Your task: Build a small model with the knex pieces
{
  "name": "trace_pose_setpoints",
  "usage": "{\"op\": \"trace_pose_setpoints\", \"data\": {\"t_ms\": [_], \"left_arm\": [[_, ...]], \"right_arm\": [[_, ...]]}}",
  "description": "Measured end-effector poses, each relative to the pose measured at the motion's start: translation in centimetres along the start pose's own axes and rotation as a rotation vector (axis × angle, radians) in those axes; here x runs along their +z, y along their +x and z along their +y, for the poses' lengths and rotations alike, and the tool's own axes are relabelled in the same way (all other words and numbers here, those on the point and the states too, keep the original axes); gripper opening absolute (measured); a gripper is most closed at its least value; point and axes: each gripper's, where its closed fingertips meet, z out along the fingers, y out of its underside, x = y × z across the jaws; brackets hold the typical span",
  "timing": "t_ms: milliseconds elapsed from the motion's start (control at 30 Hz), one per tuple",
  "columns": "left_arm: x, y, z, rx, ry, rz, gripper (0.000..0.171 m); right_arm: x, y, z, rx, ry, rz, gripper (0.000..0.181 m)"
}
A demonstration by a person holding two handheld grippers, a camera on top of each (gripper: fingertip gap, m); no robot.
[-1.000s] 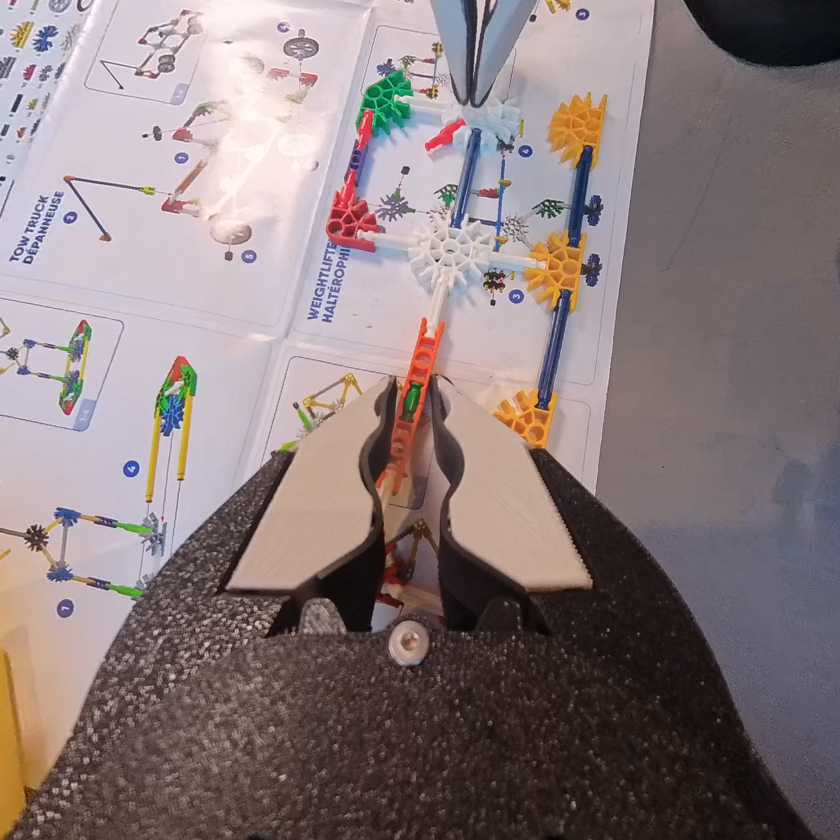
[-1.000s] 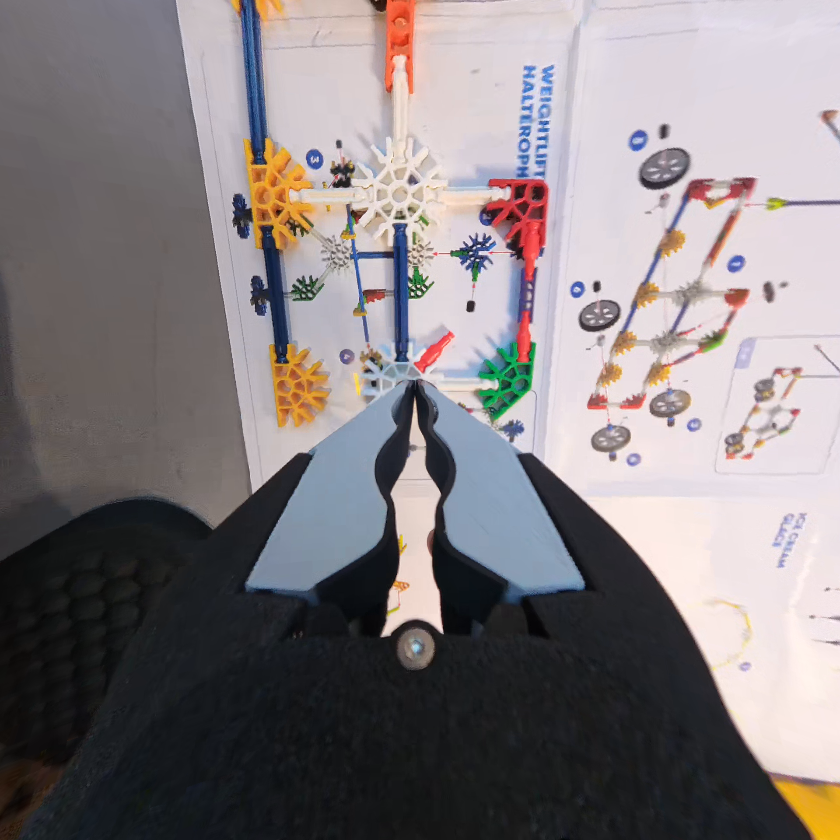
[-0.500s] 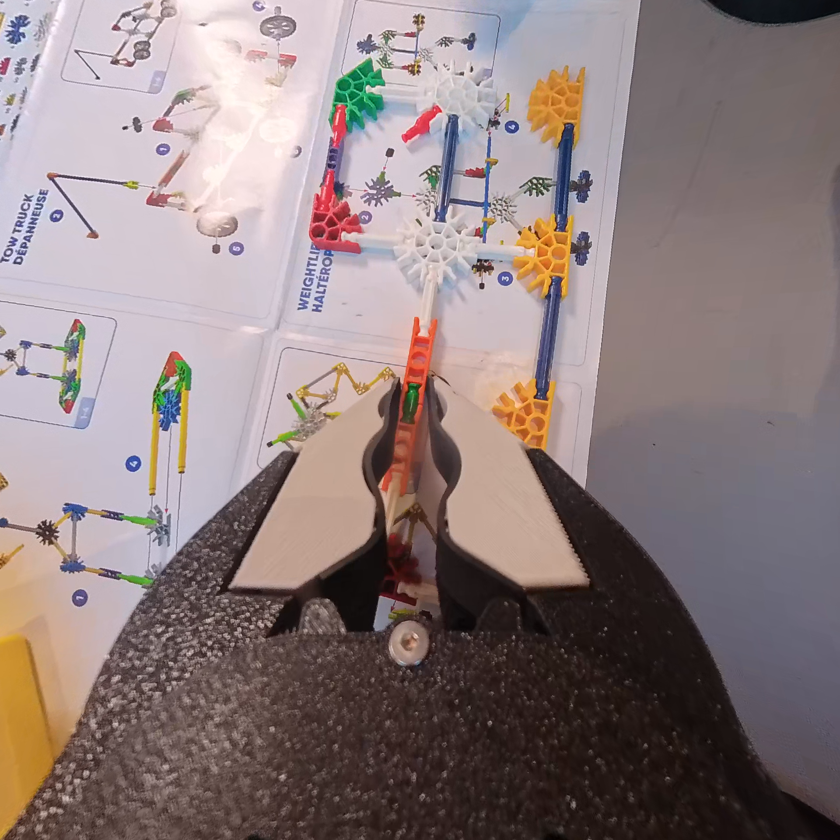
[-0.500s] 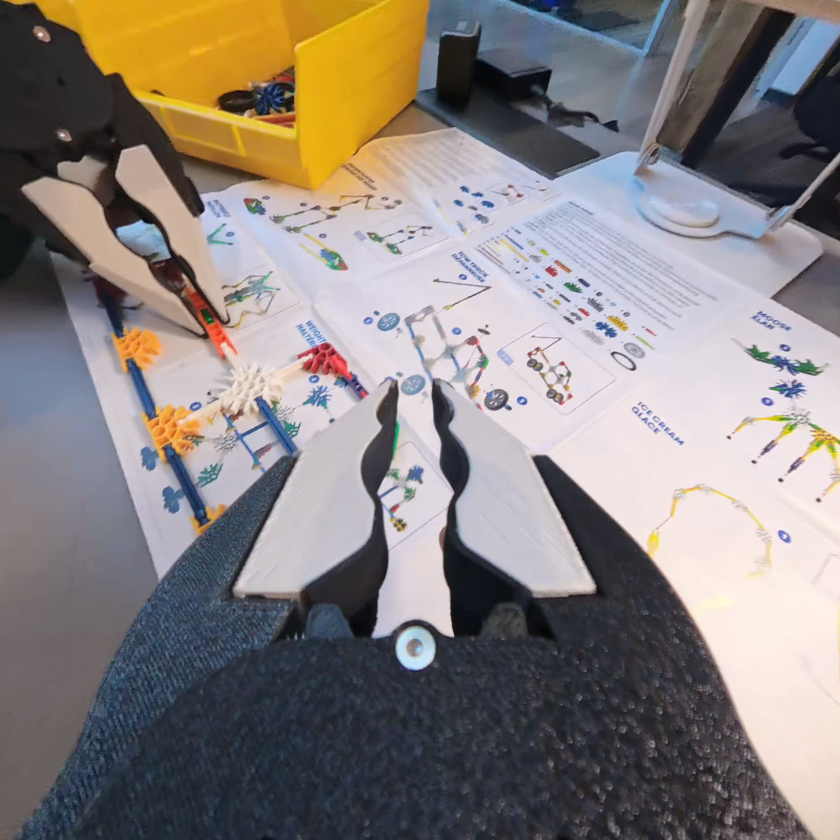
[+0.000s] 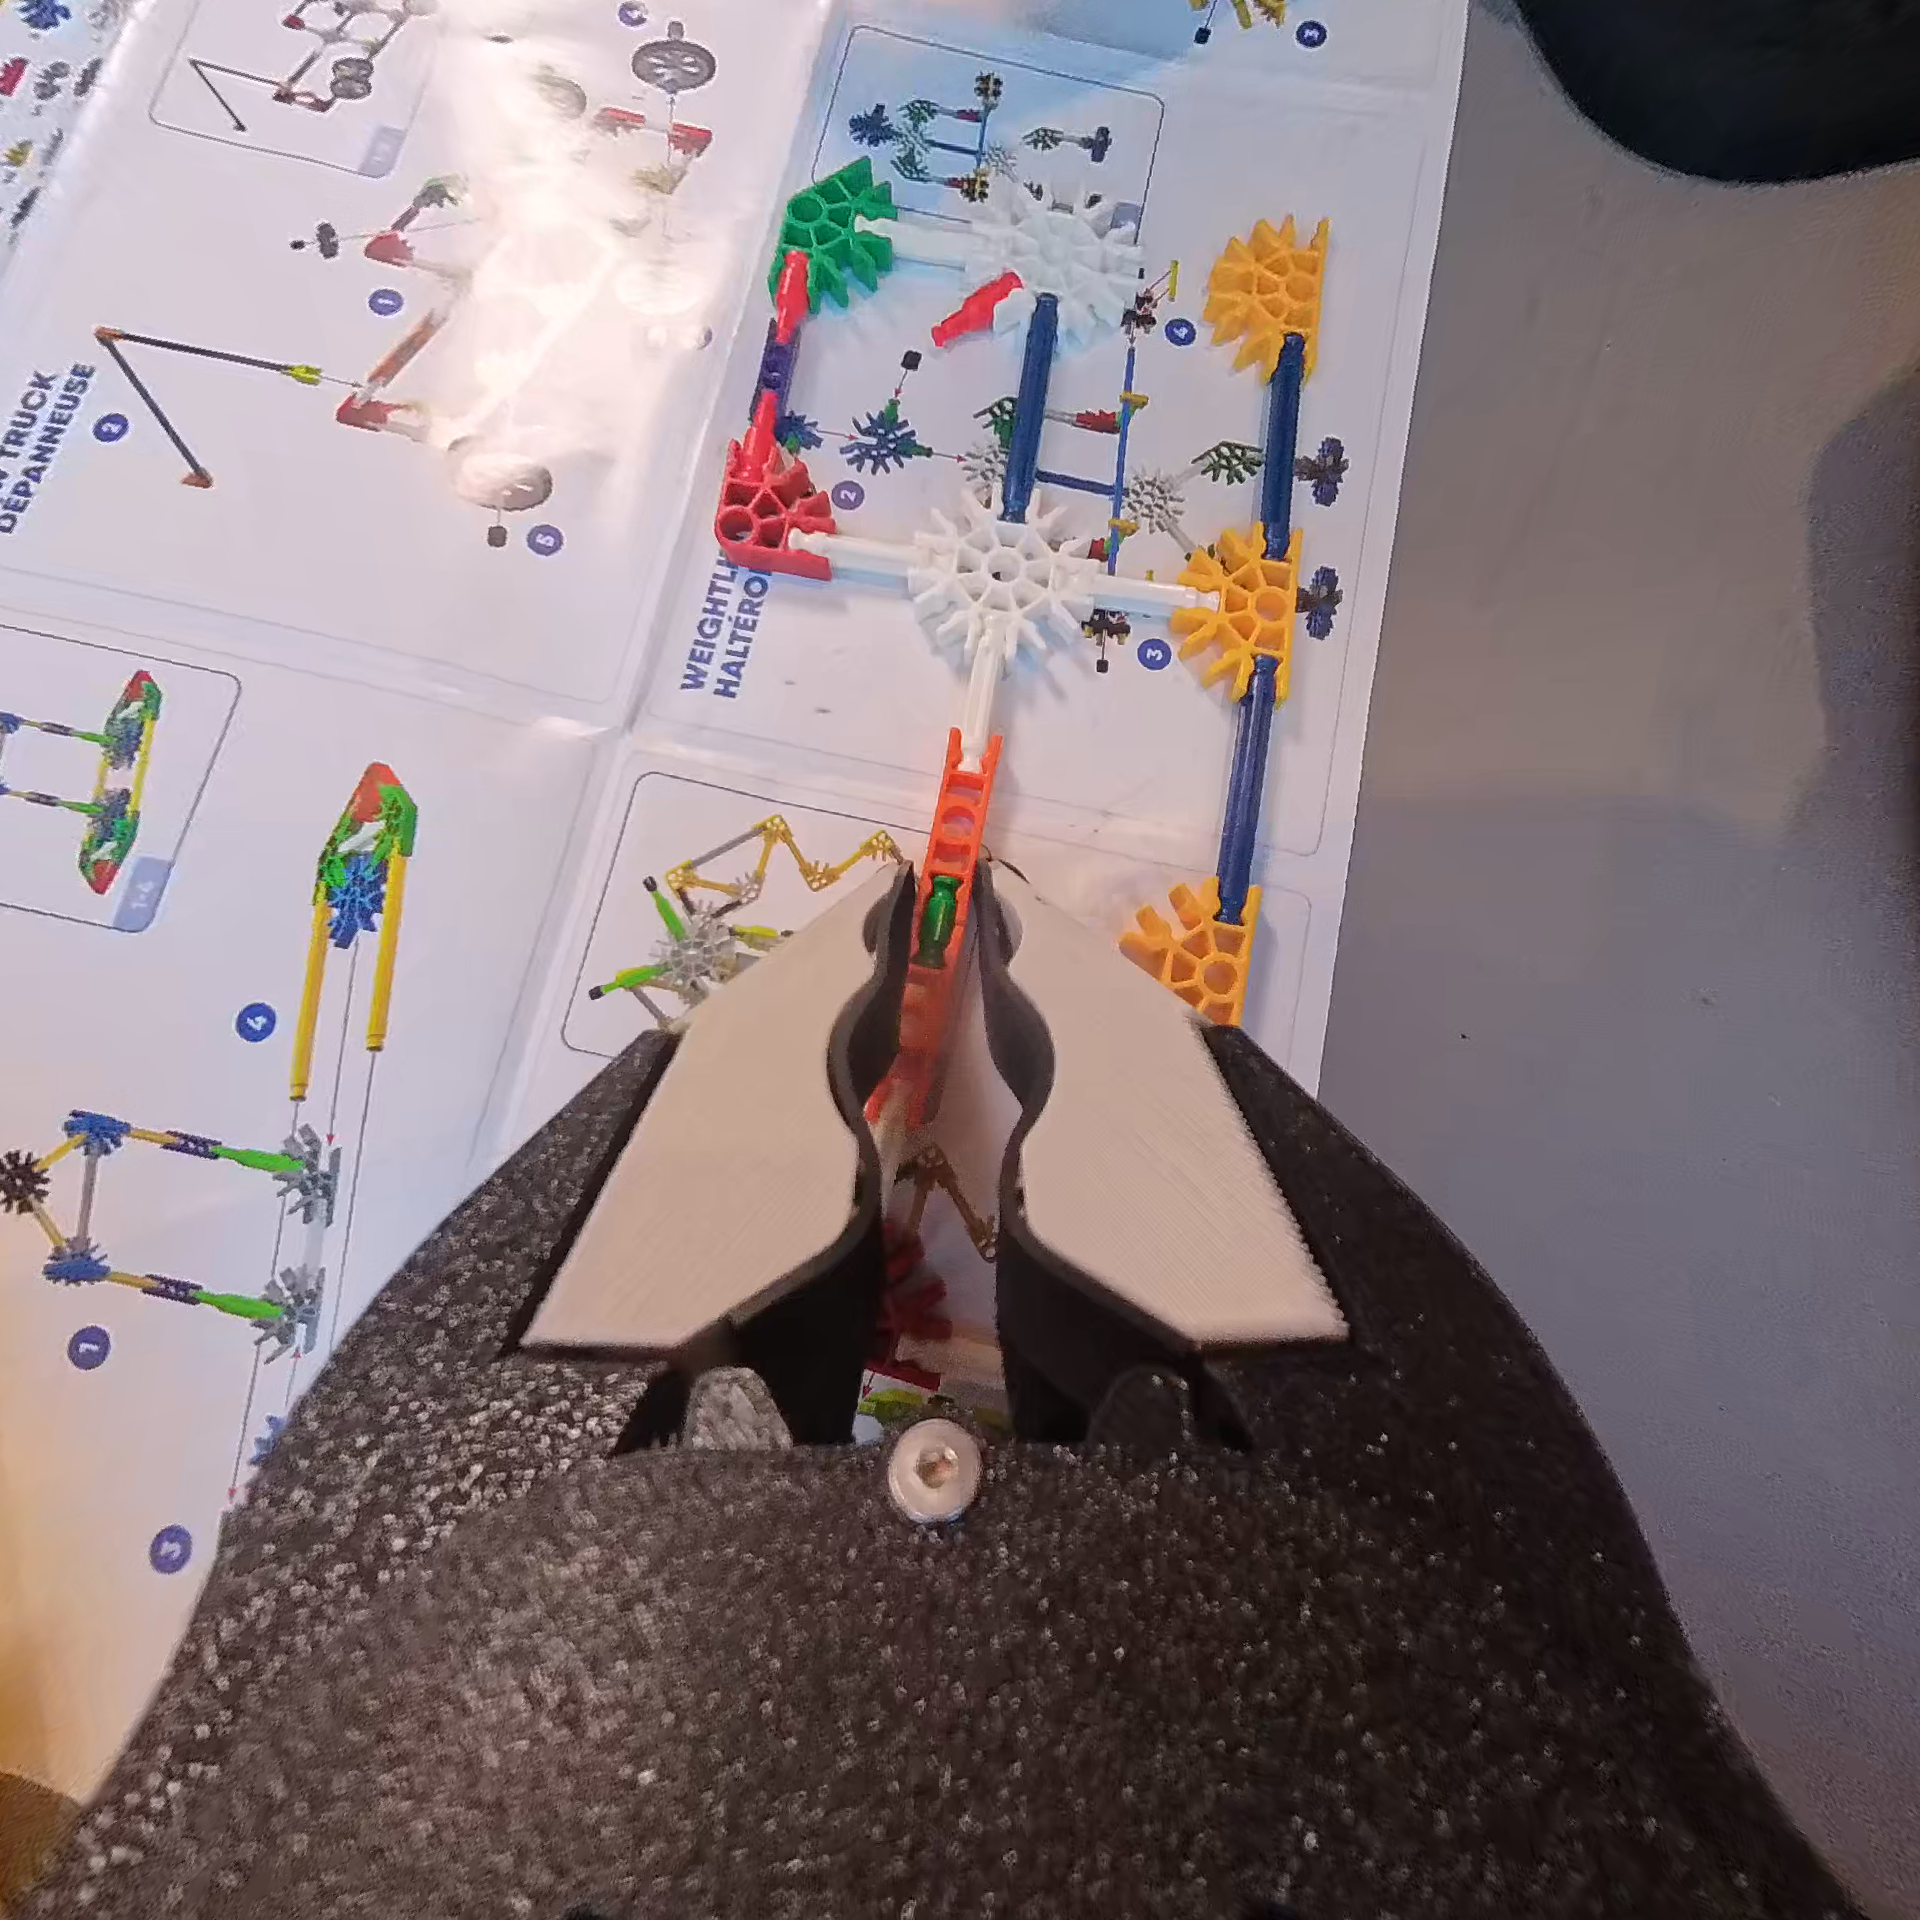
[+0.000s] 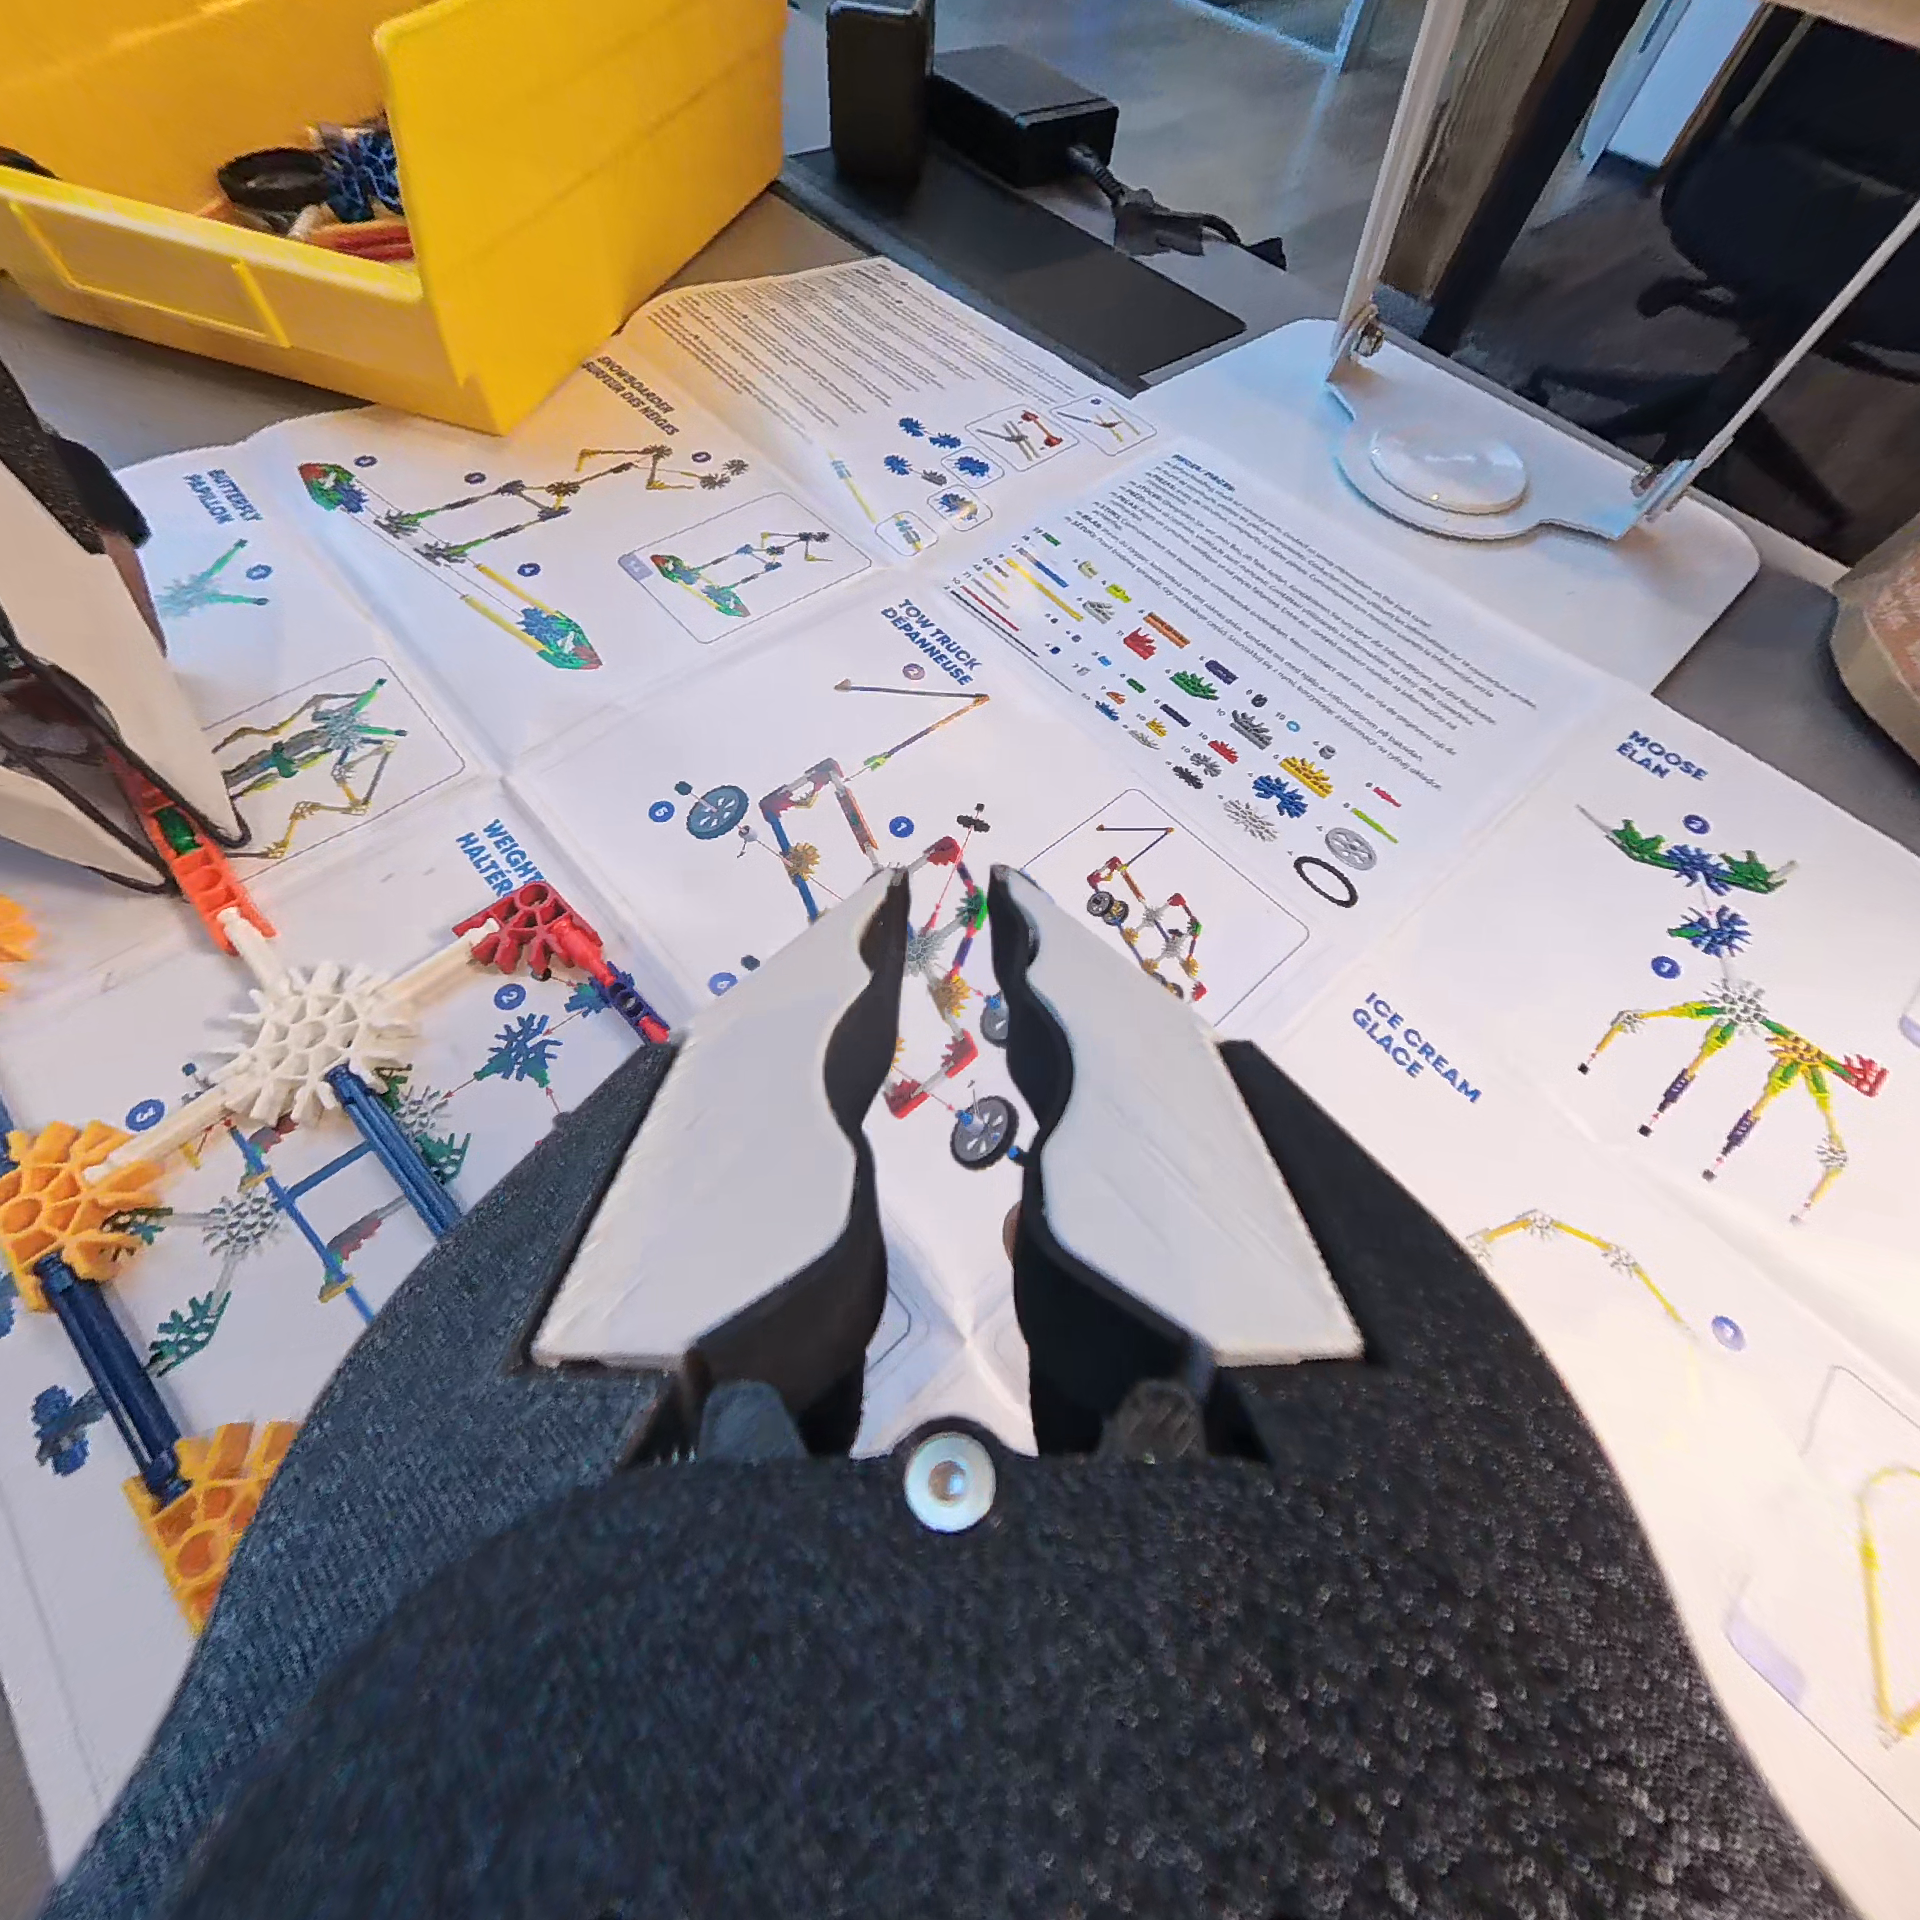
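A flat toy frame of rods and connectors lies on a white instruction sheet (image 5: 436, 644). It has white snowflake connectors (image 5: 1000, 574), a red corner connector (image 5: 774, 509), a green one (image 5: 831, 234), yellow ones (image 5: 1242, 608) and blue rods (image 5: 1029, 405). My left gripper (image 5: 943, 883) is shut on an orange connector (image 5: 961, 821) with a short green rod (image 5: 938, 920) in it, joined by a white rod to the frame. My right gripper (image 6: 943, 883) is slightly open and empty, above the sheet (image 6: 1299, 1039), right of the frame's red connector (image 6: 530, 920). The left gripper's fingers (image 6: 114, 717) show at the far left of that view.
A yellow bin (image 6: 540, 208) with loose parts stands behind the sheet. A black power adapter (image 6: 1018, 114) and a stand with a white base (image 6: 1455, 488) are at the back right. Grey table (image 5: 1610, 831) lies right of the sheet. The tips of one gripper are about 20 centimetres away from the tips of the other.
My right gripper has let go of the far white connector, opened a little, and swung up and away to the right over the sheet. My left gripper still holds the orange connector.
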Motion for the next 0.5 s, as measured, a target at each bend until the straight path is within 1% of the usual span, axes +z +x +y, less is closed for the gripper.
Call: {"op": "trace_pose_setpoints", "data": {"t_ms": [133,267,500], "left_arm": [[-0.1,0.1,0.0,-0.012,0.027,0.023,0.009],[-0.2,0.3,-0.1,-0.014,0.054,0.05,0.013],[-0.2,0.3,0.0,0.012,0.055,0.043,0.013]], "right_arm": [[-0.1,0.4,0.5,-0.005,0.013,0.016,0.014],[-0.5,0.9,0.5,-0.001,0.045,0.036,0.014],[-1.1,1.3,0.1,-0.033,0.1,0.078,0.013]]}}
